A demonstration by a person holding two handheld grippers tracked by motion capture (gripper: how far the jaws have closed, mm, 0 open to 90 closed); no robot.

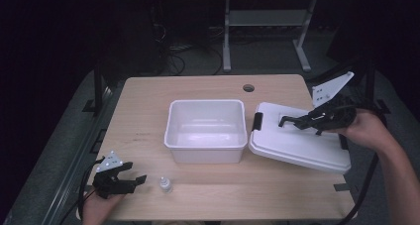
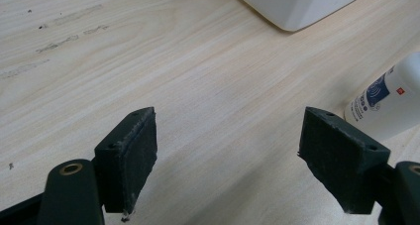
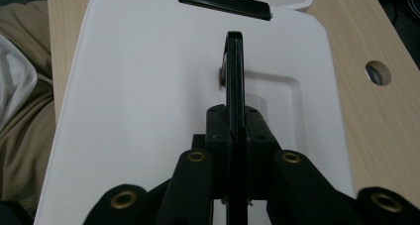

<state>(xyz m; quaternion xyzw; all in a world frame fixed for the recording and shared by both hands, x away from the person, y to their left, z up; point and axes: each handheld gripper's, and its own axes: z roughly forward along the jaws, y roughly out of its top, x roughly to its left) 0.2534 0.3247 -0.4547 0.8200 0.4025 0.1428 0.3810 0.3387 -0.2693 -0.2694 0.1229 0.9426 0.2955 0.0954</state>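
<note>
A white lid [image 1: 292, 145] with a black latch [image 1: 257, 121] lies aslant just right of the open white bin [image 1: 205, 154]. My right gripper [image 1: 297, 121] reaches over it from the right and is shut on the lid's black handle [image 3: 234, 66], which stands edge-on between the jaws of the right gripper [image 3: 234, 118]. The lid [image 3: 148, 86] spreads out below them. My left gripper [image 1: 137, 171] rests open at the table's front left, nothing between its pads [image 2: 133, 145]. A small white bottle [image 1: 165, 185] stands just to its right, also seen as the bottle [image 2: 386, 103] beside the right jaw.
The wooden table [image 1: 148, 101] has a round cable hole [image 1: 248, 88] at its back edge. A corner of the bin [image 2: 297, 4] shows ahead of the left gripper. A desk frame and cables stand on the floor behind the table.
</note>
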